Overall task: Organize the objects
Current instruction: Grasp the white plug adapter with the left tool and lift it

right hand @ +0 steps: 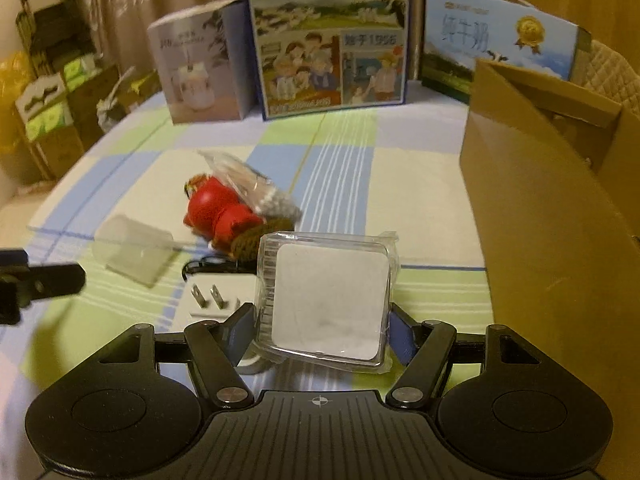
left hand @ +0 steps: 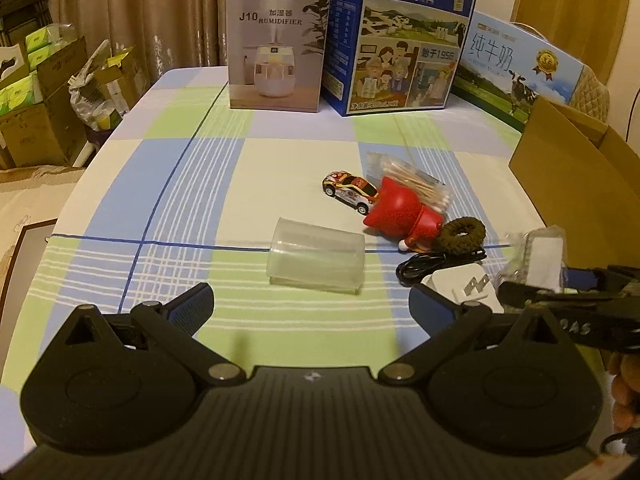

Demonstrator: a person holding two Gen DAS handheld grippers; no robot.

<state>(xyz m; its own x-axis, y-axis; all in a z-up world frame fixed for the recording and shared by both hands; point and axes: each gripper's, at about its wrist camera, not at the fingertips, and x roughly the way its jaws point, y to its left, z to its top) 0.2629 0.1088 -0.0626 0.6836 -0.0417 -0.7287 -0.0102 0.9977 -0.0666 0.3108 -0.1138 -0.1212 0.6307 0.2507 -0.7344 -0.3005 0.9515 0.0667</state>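
The clear packet [right hand: 326, 300] is clamped between the fingers of the right gripper [right hand: 322, 330], lifted above the desk [right hand: 352, 152] just beside the cardboard box [right hand: 552, 216]; it should be carried level over the rim before release; the left gripper [left hand: 310, 304] is held wide open, empty, near the plastic cup [left hand: 316, 260].

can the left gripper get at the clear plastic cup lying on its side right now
Probably yes. The left gripper has its jaws open and empty, and the clear cup lies just ahead with nothing between them.
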